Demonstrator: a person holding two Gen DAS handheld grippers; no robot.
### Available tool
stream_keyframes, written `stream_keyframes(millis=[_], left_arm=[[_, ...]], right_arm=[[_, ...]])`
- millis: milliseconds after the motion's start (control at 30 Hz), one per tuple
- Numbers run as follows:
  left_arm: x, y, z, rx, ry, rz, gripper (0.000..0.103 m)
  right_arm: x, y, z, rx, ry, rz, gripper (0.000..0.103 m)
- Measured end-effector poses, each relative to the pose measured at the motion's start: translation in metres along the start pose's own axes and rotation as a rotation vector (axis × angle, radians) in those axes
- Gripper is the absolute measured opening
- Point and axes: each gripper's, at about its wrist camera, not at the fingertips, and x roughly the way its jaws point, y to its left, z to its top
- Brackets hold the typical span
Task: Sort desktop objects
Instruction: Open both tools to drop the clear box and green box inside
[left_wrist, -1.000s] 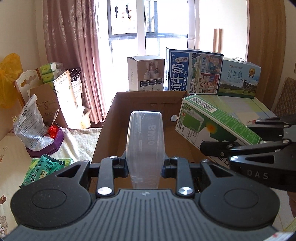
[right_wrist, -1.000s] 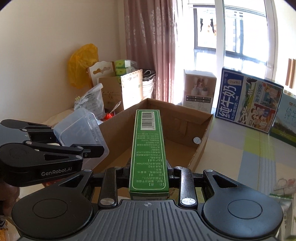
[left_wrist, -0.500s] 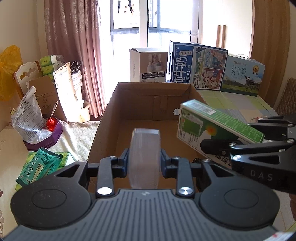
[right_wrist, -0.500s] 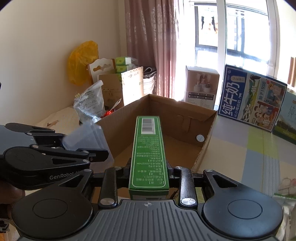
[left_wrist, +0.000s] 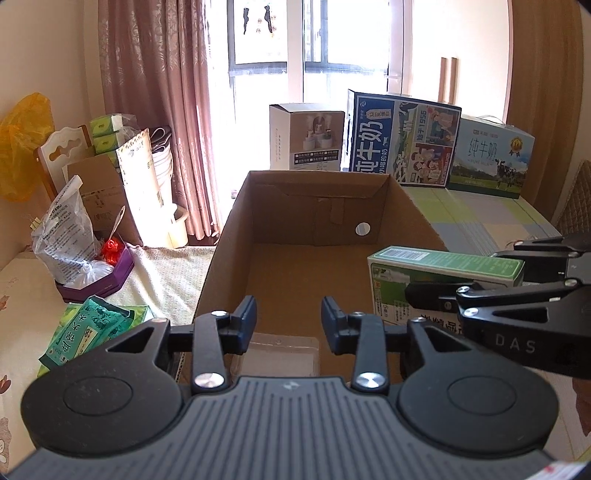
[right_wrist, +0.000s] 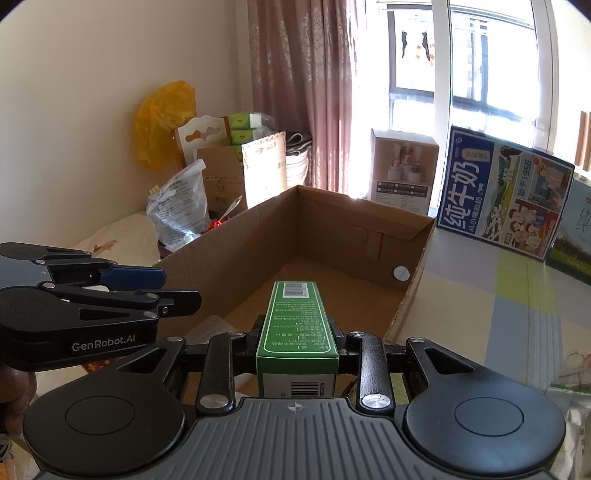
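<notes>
one green carton (right_wrist: 297, 325) between right tool (right_wrist: 297, 338) pads

"1956" on blue carton (left_wrist: 404, 142) (milk)

One open cardboard box (left_wrist: 321, 206), one green carton (right_wrist: 297, 325), one clear plastic container (left_wrist: 282, 354), two milk cartons (left_wrist: 402, 144) at upper right of the frame, one white product box (left_wrist: 304, 136), two grippers (left_wrist: 288, 319)
</notes>
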Motion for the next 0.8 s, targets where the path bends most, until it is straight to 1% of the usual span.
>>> stream_keyframes(millis=[33,100,133,167,467,700,800], left_arm=[[-0.001,0.001,0.0,-0.002,-0.002,0.002,0.034],[-0.001,0.002,-0.001,-0.003,-0.001,0.004,0.035],[-0.002,0.002,-0.001,-0.002,0.0,0.004,0.035],[-0.002,0.002,-0.002,-0.002,0.001,0.006,0.035],[-0.011,0.0,-0.007,-0.007,0.001,0.009,0.037],[-0.021,-0.013,-0.007,0.004,-0.003,-0.002,0.042],[-0.026,-0.02,-0.005,0.01,-0.004,-0.007,0.042]], right_arm=[[0.0,0.001,0.0,-0.004,-0.005,0.004,0.027],[0.001,0.001,0.0,-0.011,-0.012,0.005,0.033],[-0.001,0.0,0.0,-0.006,-0.018,0.004,0.042],[-0.003,-0.002,0.0,0.002,-0.027,0.0,0.048],[-0.03,-0.023,-0.005,0.05,-0.065,-0.041,0.052],[-0.059,-0.036,-0.014,0.074,-0.079,-0.069,0.056],[-0.072,-0.04,-0.02,0.081,-0.08,-0.078,0.058]])
